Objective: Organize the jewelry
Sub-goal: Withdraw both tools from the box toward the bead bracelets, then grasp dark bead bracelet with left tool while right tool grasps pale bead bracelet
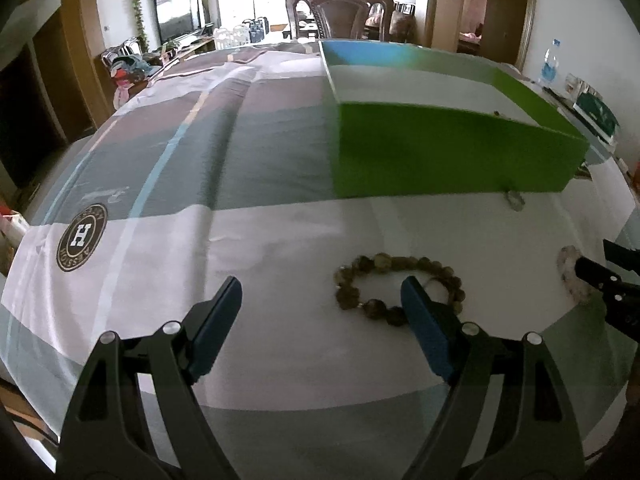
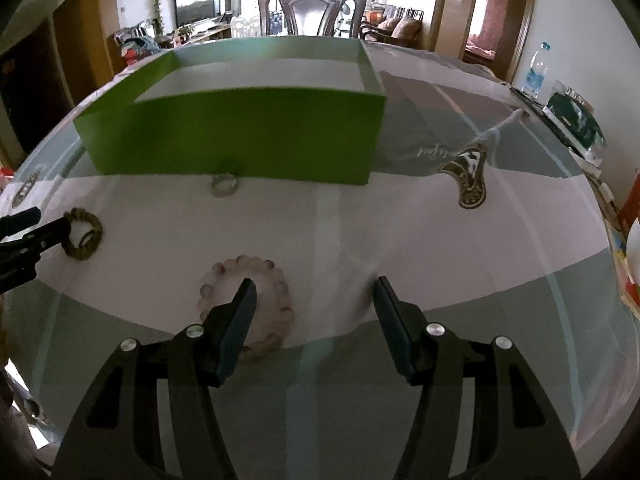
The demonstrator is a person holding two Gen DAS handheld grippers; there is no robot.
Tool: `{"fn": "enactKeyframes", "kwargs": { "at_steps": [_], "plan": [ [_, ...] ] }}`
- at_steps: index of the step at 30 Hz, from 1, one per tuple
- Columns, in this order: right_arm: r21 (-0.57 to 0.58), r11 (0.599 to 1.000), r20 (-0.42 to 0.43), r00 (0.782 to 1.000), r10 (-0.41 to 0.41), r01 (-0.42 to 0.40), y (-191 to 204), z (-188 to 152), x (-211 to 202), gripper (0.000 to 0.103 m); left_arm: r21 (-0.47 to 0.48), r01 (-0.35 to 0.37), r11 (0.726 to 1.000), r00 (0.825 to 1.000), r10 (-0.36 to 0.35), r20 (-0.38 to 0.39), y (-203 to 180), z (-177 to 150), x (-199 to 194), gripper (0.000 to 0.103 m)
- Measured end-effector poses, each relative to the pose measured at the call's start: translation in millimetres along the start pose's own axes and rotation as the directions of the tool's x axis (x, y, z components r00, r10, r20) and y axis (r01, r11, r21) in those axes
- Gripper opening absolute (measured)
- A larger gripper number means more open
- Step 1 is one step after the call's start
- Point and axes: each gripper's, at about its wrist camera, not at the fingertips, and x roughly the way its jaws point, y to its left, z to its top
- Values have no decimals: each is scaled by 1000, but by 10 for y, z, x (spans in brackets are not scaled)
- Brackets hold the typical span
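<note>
A brown beaded bracelet (image 1: 400, 288) lies on the cloth; my open left gripper (image 1: 320, 296) hovers just left of it, its right finger over the bracelet's near side. It also shows in the right wrist view (image 2: 84, 238). A pale pink beaded bracelet (image 2: 252, 304) lies under my open right gripper's (image 2: 314, 294) left finger; its edge shows in the left wrist view (image 1: 570, 276). A small clear ring-like bracelet (image 2: 224, 185) lies against the open green box (image 2: 240, 132), which also shows in the left wrist view (image 1: 440, 148).
The table is covered by a grey, white and blue checked cloth (image 1: 200, 140) with round logos (image 1: 82, 237). A dark wooden chair (image 2: 312, 8) stands behind the table. A water bottle (image 2: 536, 70) and a dark green box (image 2: 576, 120) sit at the far right.
</note>
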Motion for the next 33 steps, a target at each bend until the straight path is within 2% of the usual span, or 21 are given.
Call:
{"fn": "enactKeyframes", "kwargs": {
  "at_steps": [4, 7, 11, 18, 22, 33],
  "plan": [
    [-5, 1000, 17, 1000, -8, 8, 51, 6, 9, 57, -1, -28, 1000, 1000, 28, -2, -61, 14, 52, 79],
    [-29, 1000, 27, 1000, 7, -6, 119, 21, 23, 42, 5, -39, 999, 999, 39, -2, -101, 37, 91, 79],
    [-65, 998, 31, 999, 21, -19, 283, 90, 68, 29, 15, -32, 999, 999, 32, 3, -150, 38, 101, 78],
    [-37, 995, 43, 995, 93, -92, 346, 233, 169, 30, 22, -24, 999, 1000, 23, 19, -234, 46, 114, 79],
    [11, 992, 44, 991, 126, -127, 228, 236, 151, 43, -28, 9, 1000, 1000, -9, 4, -150, 53, 142, 82],
    [0, 989, 44, 988, 147, -148, 280, 214, 146, 47, -22, 7, 1000, 1000, -7, -2, -158, 52, 147, 88]
  ]
}}
